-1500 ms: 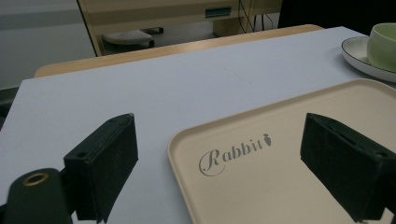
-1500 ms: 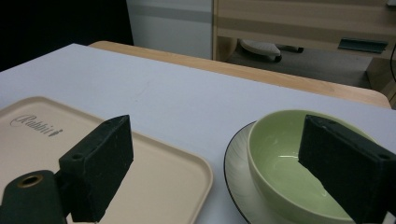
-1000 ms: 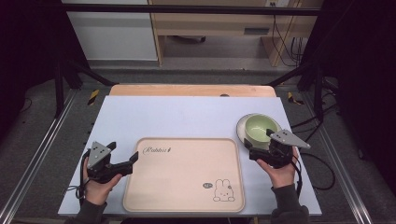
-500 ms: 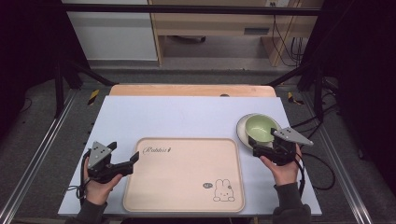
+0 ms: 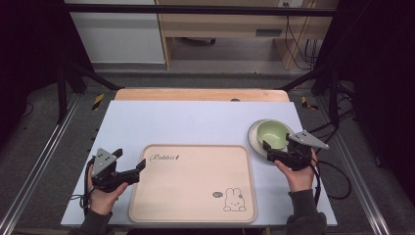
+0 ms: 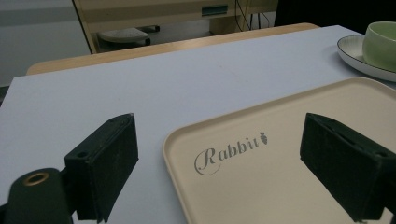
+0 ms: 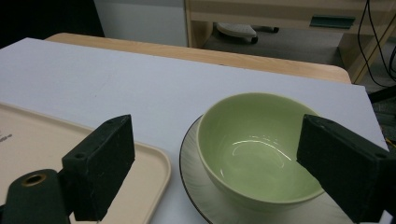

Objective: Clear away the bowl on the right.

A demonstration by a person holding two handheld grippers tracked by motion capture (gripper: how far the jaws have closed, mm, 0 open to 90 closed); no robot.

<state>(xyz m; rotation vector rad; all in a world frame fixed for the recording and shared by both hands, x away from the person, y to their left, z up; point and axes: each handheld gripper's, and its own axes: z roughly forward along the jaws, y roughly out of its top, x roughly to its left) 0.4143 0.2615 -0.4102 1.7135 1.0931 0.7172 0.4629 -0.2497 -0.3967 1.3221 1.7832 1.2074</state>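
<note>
One beige rounded-rectangle tray [image 5: 193, 182], smooth, rabbit print, at table [image 5: 195, 122] centre. One glossy green bowl [image 7: 257, 144] on one round saucer [image 7: 205, 196], right. Left gripper [image 6: 217, 161], right gripper [image 7: 215, 158]: jaws wide apart, holding nothing.

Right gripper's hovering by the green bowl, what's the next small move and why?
Probably ease the right gripper forward and down so its open jaws straddle the green bowl's near rim, then close. The bowl sits empty on its saucer, lined up between the jaws, and the tray beside it is bare.
</note>
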